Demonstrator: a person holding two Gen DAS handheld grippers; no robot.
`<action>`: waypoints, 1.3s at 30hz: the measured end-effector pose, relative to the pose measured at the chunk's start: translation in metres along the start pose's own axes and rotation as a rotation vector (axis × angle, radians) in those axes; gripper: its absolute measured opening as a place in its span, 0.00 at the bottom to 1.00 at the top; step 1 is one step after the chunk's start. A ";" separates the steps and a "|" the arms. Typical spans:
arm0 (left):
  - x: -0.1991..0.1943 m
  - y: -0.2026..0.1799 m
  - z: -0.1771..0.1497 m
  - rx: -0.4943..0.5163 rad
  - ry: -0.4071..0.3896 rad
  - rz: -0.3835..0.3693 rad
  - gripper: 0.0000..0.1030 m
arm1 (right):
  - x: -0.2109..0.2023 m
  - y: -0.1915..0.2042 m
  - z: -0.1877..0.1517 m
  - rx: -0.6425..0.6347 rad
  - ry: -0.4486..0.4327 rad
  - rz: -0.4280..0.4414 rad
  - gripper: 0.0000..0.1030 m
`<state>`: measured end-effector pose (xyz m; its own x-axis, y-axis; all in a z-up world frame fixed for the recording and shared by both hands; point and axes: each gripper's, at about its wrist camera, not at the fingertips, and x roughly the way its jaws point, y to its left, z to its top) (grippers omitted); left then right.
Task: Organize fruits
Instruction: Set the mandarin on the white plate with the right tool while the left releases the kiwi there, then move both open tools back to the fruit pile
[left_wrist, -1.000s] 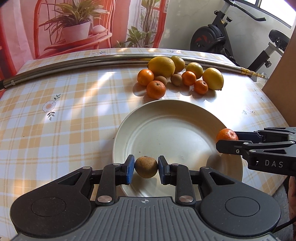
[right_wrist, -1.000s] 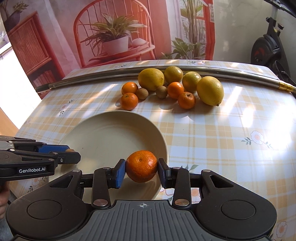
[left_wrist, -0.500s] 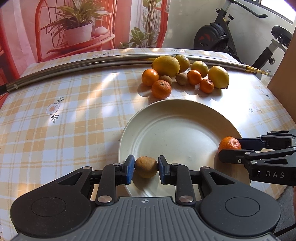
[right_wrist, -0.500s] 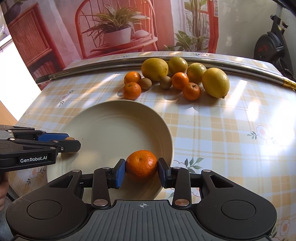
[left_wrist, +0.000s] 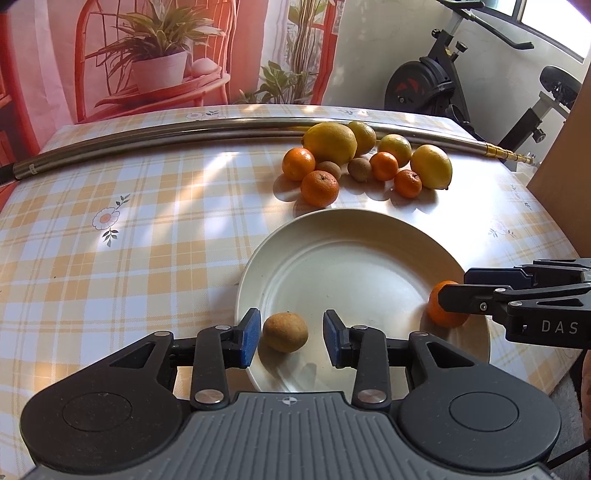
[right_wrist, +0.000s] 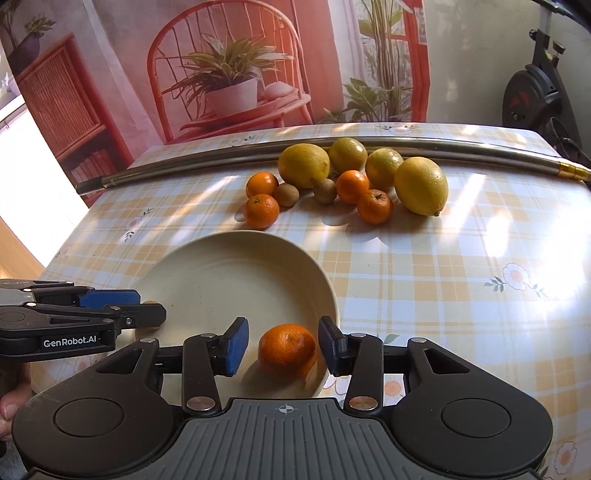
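On the plate (left_wrist: 258, 280), kiwi (left_wrist: 285, 332) and half-hidden mandarin (left_wrist: 443, 314) between released grippers.

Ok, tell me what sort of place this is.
Probably a room in a home: a table under a yellow checked floral tablecloth holds loose fruit, a black exercise bike stands by the wall, and a hanging backdrop printed with a red chair and potted plant sits behind.

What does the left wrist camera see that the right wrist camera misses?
Only the left view shows the brown kiwi resting on the plate between the open left gripper. Only the right view shows the whole tangerine between the open right gripper, plus a fingertip. Both show the plate, fruit pile and metal pole.
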<state>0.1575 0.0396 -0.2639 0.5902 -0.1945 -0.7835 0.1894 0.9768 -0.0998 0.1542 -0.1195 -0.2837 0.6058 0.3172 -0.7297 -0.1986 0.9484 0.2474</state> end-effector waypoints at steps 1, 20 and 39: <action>-0.002 0.001 0.002 -0.005 -0.010 -0.002 0.38 | -0.003 -0.002 0.003 0.006 -0.014 0.000 0.38; -0.032 0.029 0.074 -0.049 -0.167 0.050 0.38 | -0.023 -0.063 0.064 0.048 -0.197 -0.097 0.38; 0.034 -0.006 0.115 0.007 -0.061 -0.065 0.33 | 0.012 -0.091 0.079 0.075 -0.164 -0.107 0.38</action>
<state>0.2669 0.0164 -0.2196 0.6233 -0.2624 -0.7367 0.2343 0.9614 -0.1442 0.2407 -0.2024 -0.2643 0.7392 0.2035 -0.6420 -0.0720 0.9717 0.2251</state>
